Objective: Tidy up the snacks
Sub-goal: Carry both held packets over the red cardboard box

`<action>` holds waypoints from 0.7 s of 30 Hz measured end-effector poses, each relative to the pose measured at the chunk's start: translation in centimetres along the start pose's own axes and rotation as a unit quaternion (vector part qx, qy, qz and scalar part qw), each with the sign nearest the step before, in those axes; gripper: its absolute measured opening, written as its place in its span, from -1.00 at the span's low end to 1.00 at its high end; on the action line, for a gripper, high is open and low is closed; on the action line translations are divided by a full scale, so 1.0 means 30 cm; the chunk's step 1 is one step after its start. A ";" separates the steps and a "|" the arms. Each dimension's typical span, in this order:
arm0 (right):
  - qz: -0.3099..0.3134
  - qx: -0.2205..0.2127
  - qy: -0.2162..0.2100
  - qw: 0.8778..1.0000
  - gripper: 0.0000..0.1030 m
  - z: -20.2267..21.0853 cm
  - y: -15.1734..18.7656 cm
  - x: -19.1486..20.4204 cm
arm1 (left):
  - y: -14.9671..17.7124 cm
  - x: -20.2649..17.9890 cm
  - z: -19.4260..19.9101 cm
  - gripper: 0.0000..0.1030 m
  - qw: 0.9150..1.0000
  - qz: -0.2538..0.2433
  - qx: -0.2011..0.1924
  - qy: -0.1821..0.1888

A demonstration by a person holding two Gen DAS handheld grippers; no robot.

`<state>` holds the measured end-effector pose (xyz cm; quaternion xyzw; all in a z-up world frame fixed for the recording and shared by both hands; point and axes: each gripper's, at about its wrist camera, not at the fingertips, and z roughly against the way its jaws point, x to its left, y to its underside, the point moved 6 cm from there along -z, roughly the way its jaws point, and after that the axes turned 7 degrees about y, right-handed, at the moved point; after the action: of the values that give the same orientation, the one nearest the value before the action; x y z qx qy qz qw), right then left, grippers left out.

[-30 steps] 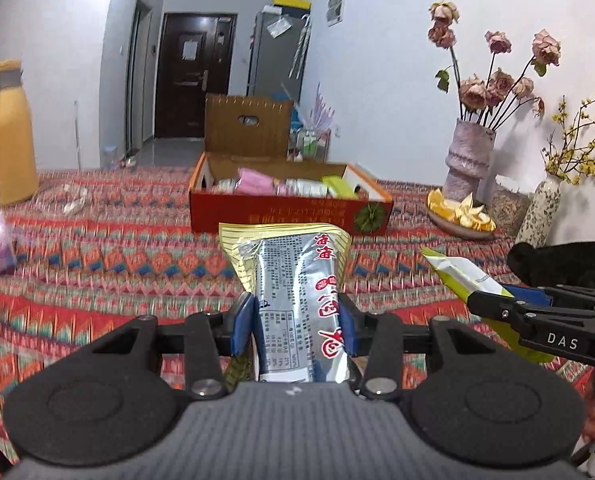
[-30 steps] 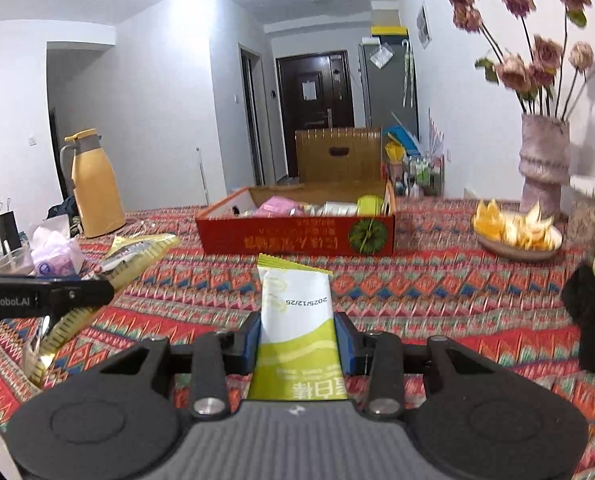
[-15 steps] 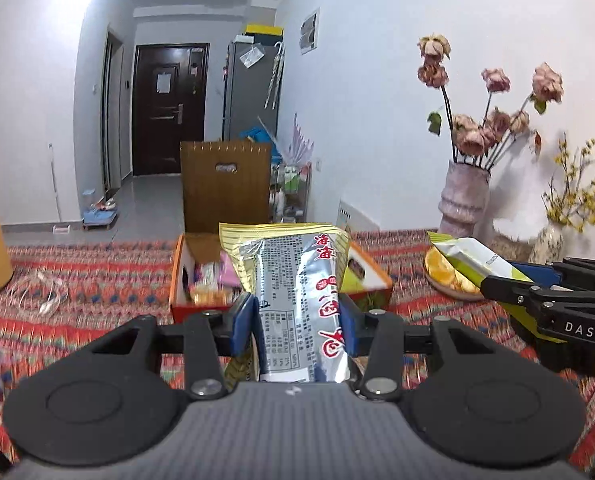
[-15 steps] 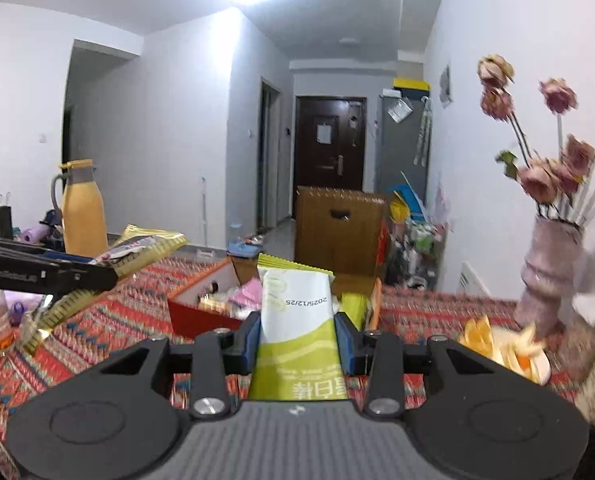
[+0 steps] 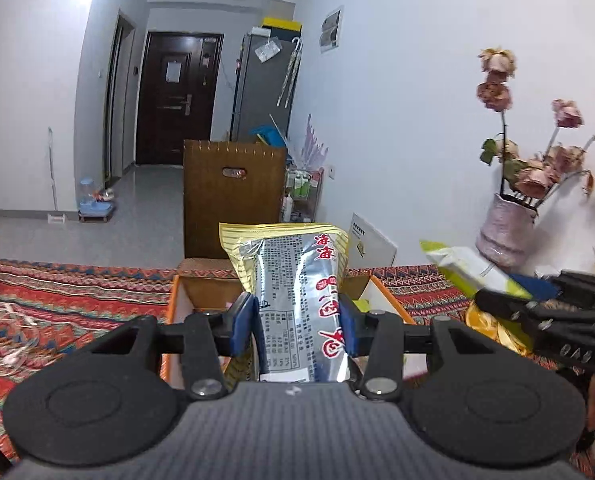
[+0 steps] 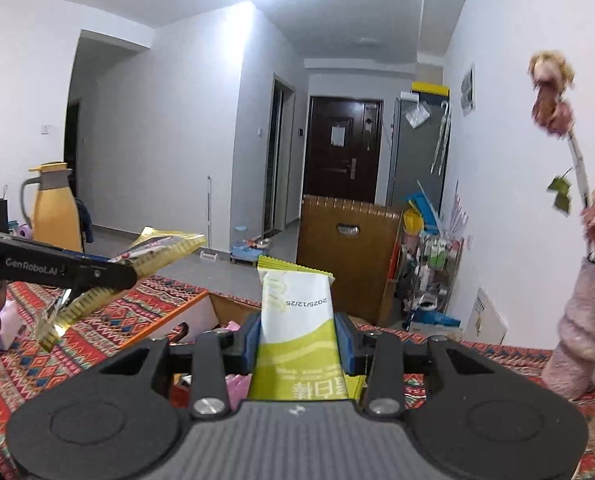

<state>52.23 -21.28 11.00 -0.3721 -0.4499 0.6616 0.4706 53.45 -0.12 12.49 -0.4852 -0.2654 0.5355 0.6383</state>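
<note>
Over patterned tablecloth [image 5: 77, 292], both jaws clamp snack packets above box [image 5: 381, 292].

Ahead of you, the open orange-rimmed cardboard box [image 5: 381, 288] lies under both grippers, its top unobstructed. The brown ribbed chair back [image 6: 349, 256] stands behind it; the pink ceramic vase of dried roses [image 5: 505, 232] crowds your right.

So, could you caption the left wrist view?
Left gripper holds a silver snack packet over the orange box.
</note>
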 end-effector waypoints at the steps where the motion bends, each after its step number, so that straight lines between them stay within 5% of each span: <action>1: -0.005 0.005 -0.002 1.000 -0.27 -0.046 0.004 -0.003 | -0.007 0.008 -0.039 -0.14 1.000 0.005 0.003 0.003; 13: -0.074 0.078 0.008 0.994 -0.27 -0.522 0.175 -0.029 | 0.045 0.015 -0.480 -0.14 0.998 0.037 0.044 0.008; 21: -0.066 0.123 0.042 0.989 -0.26 -0.689 0.283 -0.046 | 0.147 0.043 -0.665 -0.13 0.996 0.037 0.080 -0.016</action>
<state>69.10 -18.82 -3.52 -0.3086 -0.3682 0.6633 0.5738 69.07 -5.79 0.54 -0.4338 -0.2136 0.5861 0.6501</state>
